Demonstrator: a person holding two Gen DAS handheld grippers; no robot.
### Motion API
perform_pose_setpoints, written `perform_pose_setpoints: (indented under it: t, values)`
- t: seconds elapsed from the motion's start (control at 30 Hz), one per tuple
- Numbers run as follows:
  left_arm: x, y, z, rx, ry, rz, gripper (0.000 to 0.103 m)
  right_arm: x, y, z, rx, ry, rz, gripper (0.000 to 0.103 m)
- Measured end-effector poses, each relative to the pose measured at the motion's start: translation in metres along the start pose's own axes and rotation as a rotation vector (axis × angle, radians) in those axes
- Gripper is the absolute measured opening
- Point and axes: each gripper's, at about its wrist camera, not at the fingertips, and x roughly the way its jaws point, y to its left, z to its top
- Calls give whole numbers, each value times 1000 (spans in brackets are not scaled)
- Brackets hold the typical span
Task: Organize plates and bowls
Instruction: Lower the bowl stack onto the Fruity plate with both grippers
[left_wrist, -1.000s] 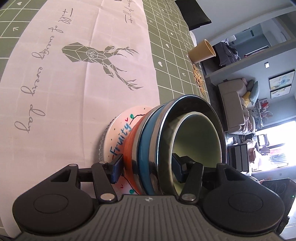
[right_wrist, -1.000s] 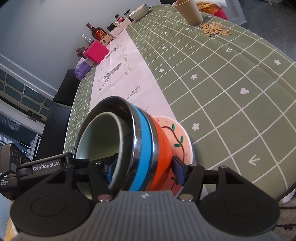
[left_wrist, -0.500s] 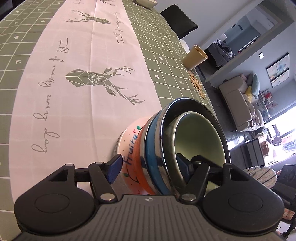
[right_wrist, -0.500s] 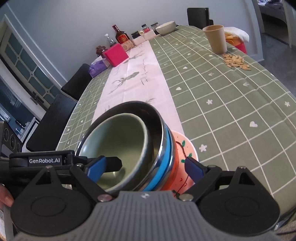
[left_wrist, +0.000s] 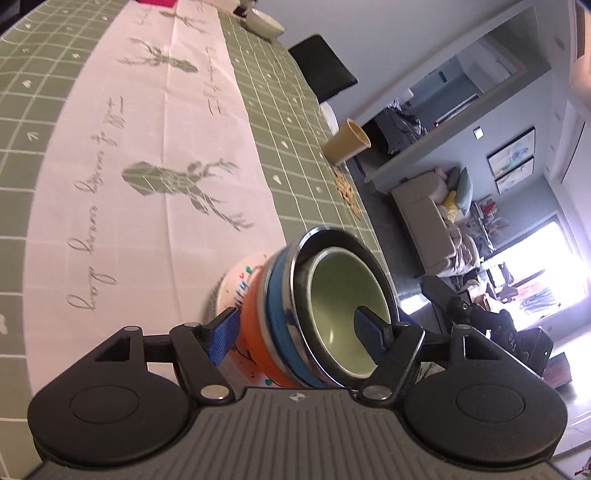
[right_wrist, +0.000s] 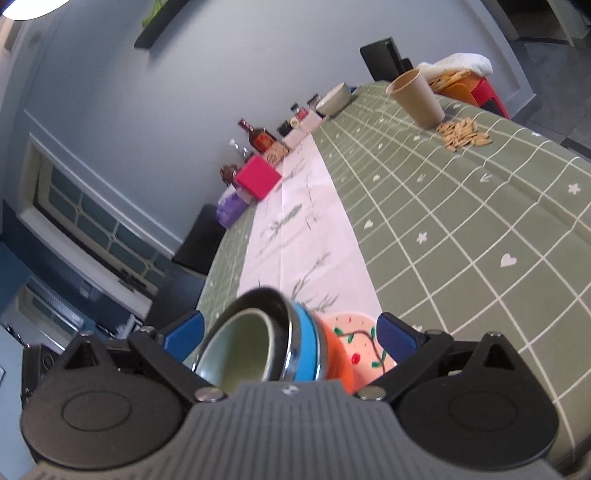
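The stack (left_wrist: 314, 317) of bowls on plates sits on the table (left_wrist: 44, 122) near its edge, looking finished. Left gripper (left_wrist: 299, 332) and right gripper (right_wrist: 290, 334) have just been opening, pads clear of it; little seems left.

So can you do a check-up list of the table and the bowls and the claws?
Surface: green checked tablecloth with a pale pink deer-print runner.
Job's things: pale green bowl nested in a steel bowl, then a blue bowl and an orange bowl, on a white painted plate.
Clutter: tan paper cup, scattered seeds, pink box, dark bottle.
Claws: left claw and right claw have just been opening; both straddle the stack, pads clear.
Cables: nothing seen.
Surroundings: black chairs, grey sofa, bright window.
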Motion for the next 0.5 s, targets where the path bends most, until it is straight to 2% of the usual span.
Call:
perform_pose_setpoints:
  t: [0.13, 0.2, 0.23, 0.27, 0.33, 0.4, 0.5]
  values:
    - [-20, 15, 6, -40, -112, 9, 83, -8, -15, 7, 43, -56, -9, 98]
    - [-23, 25, 6, -53, -151, 10, 82, -9, -23, 10, 40, -75, -53, 97]
    - [-21, 29, 6, -60, -146, 43, 78, -9, -26, 10, 34, -86, -85, 93]
    - [-18, 33, 6, -70, -139, 89, 74, -9, -29, 9, 31, -93, -117, 85]
    - [-12, 43, 3, -96, -131, 159, 72, -5, -37, 7, 36, -82, -159, 74]
    - [-4, 50, 0, -115, -105, 192, 66, 0, -43, 2, 46, -62, -168, 65]
    - [10, 57, -9, -121, -23, 240, 43, 11, -47, -8, 46, -23, -181, 52]
